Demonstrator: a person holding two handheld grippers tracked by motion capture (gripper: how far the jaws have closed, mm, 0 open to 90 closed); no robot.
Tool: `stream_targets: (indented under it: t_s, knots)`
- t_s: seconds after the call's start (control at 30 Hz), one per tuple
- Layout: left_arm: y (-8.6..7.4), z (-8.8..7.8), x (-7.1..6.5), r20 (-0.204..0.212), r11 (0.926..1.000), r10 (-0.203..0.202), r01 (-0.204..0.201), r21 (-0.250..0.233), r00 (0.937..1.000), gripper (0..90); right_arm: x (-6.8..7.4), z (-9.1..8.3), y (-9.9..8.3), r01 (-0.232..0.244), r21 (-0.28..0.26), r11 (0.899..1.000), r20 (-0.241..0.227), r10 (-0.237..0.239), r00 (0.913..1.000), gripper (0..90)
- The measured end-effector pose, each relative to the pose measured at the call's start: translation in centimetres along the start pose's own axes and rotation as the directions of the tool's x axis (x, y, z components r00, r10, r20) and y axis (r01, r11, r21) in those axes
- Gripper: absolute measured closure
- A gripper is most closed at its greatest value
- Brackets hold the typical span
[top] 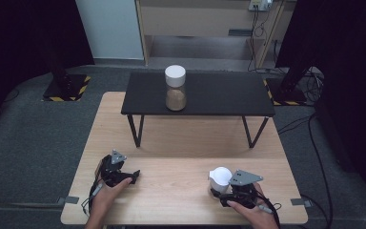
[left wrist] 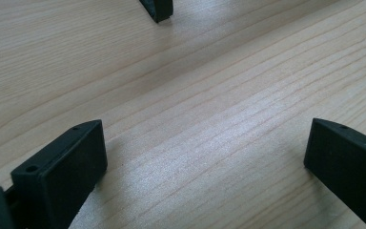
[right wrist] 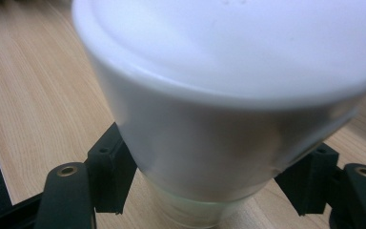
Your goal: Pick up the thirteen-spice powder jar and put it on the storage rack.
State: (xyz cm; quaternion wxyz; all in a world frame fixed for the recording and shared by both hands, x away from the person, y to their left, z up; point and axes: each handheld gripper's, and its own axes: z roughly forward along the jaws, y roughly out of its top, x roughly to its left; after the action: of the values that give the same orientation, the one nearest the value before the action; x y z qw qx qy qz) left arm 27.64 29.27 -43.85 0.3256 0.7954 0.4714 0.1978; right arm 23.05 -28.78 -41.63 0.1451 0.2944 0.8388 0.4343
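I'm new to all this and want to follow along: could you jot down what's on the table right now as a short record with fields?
Surface: light wooden table
Raised shelf: small black metal-legged table standing on its far half
On shelf: clear jar with white lid and brown contents, upright
Right tool: shut on a second white-lidded clear jar, pads on opposite sides below the lid
Left tool: open, nothing between the jaws, low over bare wood
Person: a hand on each tool at the near edge

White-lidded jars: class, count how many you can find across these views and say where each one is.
2. One jar with brown filling stands on the small black table. The other jar sits on the wooden table, clamped in the right tool.
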Motion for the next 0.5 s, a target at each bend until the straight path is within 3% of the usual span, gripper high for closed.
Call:
stream_targets:
  t_s: [0.3,0.5]
  knots:
    - [0.0,0.0,0.0,0.0,1.0,0.0,0.0,0.0,1.0,0.0,-0.1,-0.4,0.2,0.016,-0.007,1.0,0.002,-0.016,0.9999,31.3]
    - [0.0,0.0,0.0,0.0,1.0,0.0,0.0,0.0,1.0,0.0,-1.1,-1.3,0.3,0.012,-0.017,1.0,0.006,-0.012,0.9999,31.3]
